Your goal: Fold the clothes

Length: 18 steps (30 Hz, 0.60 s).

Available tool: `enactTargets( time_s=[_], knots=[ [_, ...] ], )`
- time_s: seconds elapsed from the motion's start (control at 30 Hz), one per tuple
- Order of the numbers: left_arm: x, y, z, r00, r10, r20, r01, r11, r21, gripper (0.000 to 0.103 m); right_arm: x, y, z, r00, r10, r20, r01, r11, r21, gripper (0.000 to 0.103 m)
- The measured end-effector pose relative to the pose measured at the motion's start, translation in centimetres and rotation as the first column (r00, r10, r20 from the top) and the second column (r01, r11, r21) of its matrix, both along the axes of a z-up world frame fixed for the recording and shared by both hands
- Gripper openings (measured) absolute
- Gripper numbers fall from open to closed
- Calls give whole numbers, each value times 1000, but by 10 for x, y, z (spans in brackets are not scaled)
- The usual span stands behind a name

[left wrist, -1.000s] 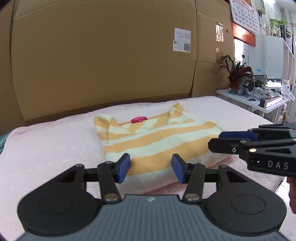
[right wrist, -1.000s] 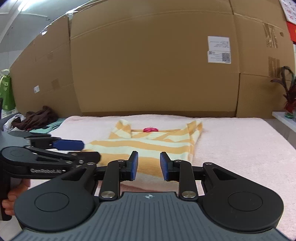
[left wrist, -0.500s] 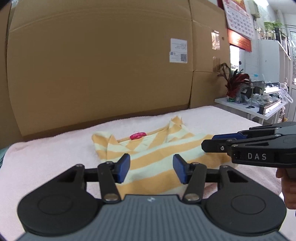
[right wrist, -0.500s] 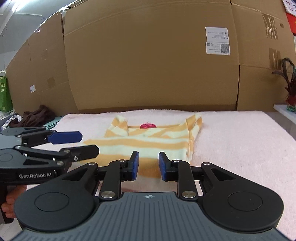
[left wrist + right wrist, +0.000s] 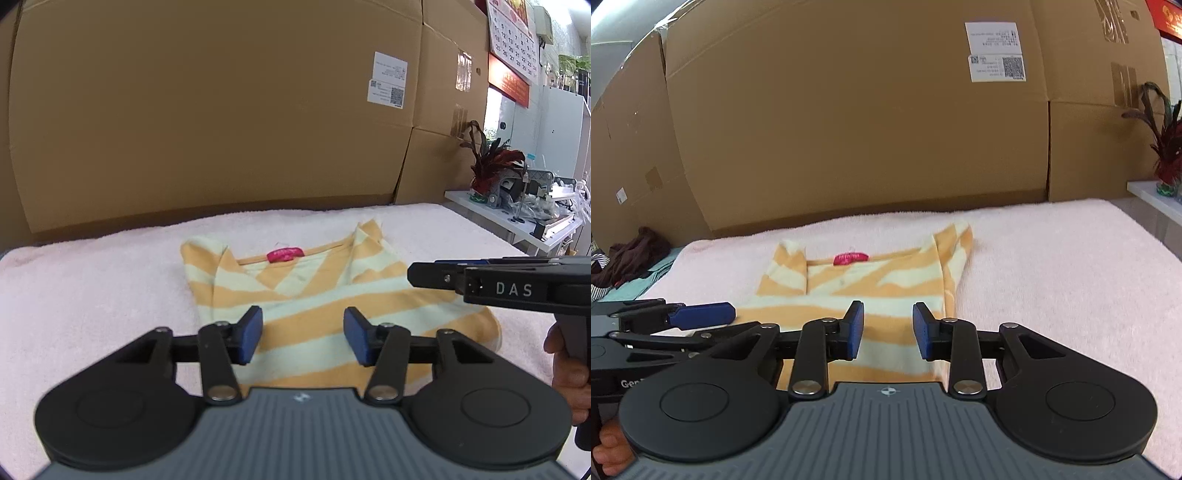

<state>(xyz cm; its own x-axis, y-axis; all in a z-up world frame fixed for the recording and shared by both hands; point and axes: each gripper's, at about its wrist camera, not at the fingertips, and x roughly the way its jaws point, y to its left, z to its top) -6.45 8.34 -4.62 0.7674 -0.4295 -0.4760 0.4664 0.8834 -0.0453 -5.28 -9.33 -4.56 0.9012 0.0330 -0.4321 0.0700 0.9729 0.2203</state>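
left tool released | right tool just widened, empty | shirt hem below

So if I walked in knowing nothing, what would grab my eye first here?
Probably the orange and cream striped shirt, folded and lying flat on the pink towel, with a bright pink neck label. Next, the two black hand-held grippers with blue pads, left gripper and right gripper, both open above the shirt's near edge. Behind everything stands a wall of big cardboard boxes.
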Motion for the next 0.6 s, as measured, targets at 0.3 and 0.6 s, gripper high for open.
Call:
enactTargets(
  time_s=[0.3, 0.6],
  knots=[
    [26, -7, -19, 999, -1, -36, 3, 999, 33, 61, 24, -2, -21, 998, -2, -62, 0, 999, -40, 27],
    [2, 27, -6, 999, 27, 19, -27, 1000, -10, 53, 14, 2, -16, 998, -46, -45, 43, 996, -76, 27]
  ],
)
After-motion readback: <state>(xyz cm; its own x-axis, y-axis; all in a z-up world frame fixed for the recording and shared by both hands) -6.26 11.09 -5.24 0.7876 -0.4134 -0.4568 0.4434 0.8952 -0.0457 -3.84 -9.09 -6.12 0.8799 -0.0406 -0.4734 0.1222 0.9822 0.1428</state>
